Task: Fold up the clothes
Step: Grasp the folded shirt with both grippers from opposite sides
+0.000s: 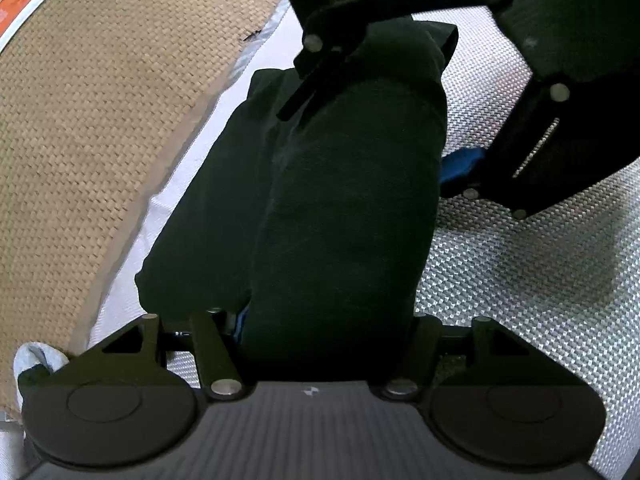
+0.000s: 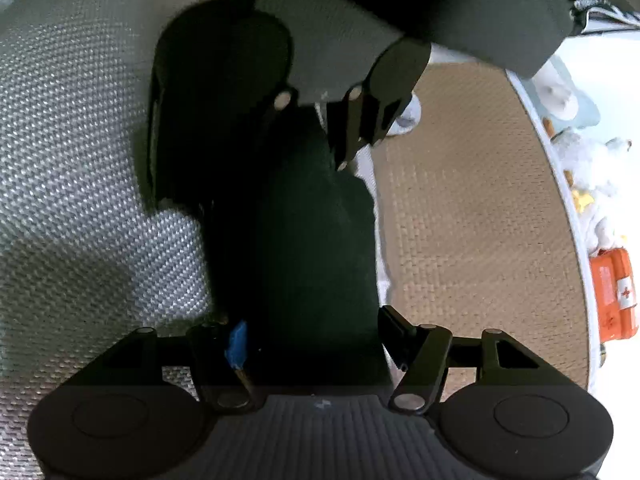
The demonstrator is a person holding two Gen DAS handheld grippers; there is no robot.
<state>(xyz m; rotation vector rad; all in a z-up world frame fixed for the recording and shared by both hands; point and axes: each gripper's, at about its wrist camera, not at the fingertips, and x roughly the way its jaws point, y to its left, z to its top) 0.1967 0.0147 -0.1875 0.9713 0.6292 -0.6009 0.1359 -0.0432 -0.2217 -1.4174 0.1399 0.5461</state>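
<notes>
both grippers at the dark folded garment [image 1: 344, 208]

we see the left gripper [image 1: 324, 332] and the right gripper [image 2: 312, 332] straddling the garment's ends on the woven mat [image 1: 520, 280]; whether the pads press, we cannot tell.

Both wrist cameras look down at close range along a dark green folded cloth garment [image 1: 344, 208], which fills the middle of each view, the left one from one end and the right one from the opposite end [image 2: 312, 248]. Each sees the other's black gripper at the garment's far end. Both share the tan woven mat [image 1: 100, 128] [image 2: 472, 220] and the silver-grey woven surface [image 1: 520, 280] [image 2: 80, 160] on either side of the garment.
</notes>
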